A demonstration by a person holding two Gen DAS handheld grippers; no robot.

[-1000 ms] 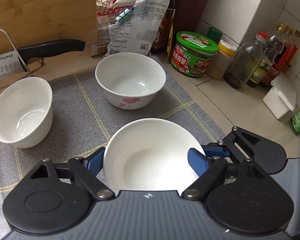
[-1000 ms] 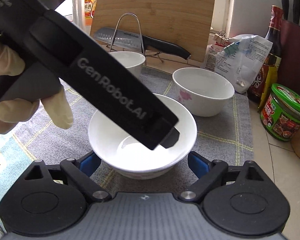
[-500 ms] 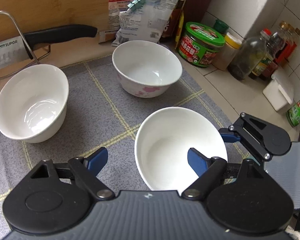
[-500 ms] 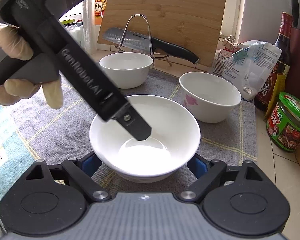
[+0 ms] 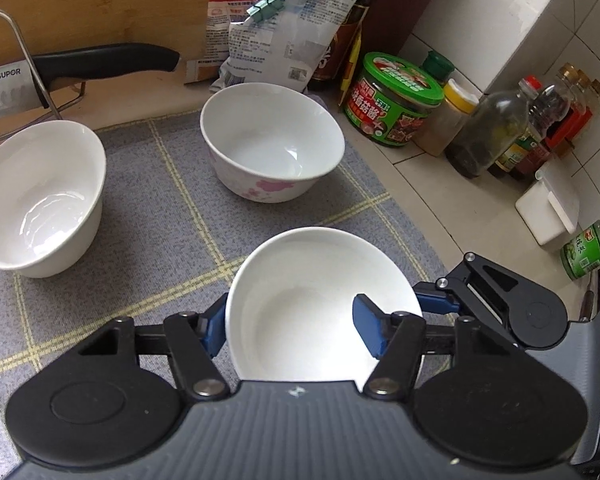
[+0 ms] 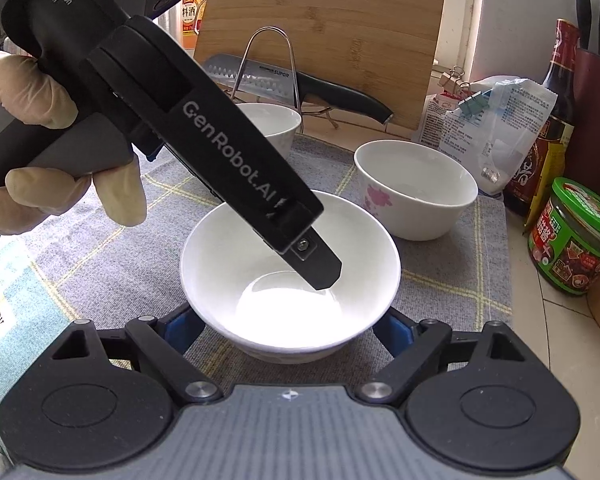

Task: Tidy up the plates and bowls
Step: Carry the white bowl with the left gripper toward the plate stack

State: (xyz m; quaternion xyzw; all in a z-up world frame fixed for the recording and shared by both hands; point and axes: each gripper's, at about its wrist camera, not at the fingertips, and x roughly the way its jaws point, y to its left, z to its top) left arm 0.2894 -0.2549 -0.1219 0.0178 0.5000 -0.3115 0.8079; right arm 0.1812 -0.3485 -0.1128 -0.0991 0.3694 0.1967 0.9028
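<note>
Left gripper (image 5: 292,330) pinches the near white bowl's (image 5: 320,304) left wall, one pad outside, one inside; right gripper (image 6: 288,326) stands wide, both pads outside that bowl, not clearly touching.
On the grey mat (image 5: 148,240), left to right: a plain bowl (image 5: 40,200), a pink-flowered bowl (image 5: 272,144) behind, then the gripped bowl nearest; a green-lidded jar (image 5: 392,100) stands on the counter beyond.

My near bowl (image 5: 312,304) is plain white, the far bowl (image 5: 272,140) white with pink blossoms, on a grey mat (image 5: 148,240) crossed by yellow lines; my left hand-held gripper (image 5: 292,330) is black with blue pads (image 5: 366,330), and the jar (image 5: 396,100) is green-lidded
</note>
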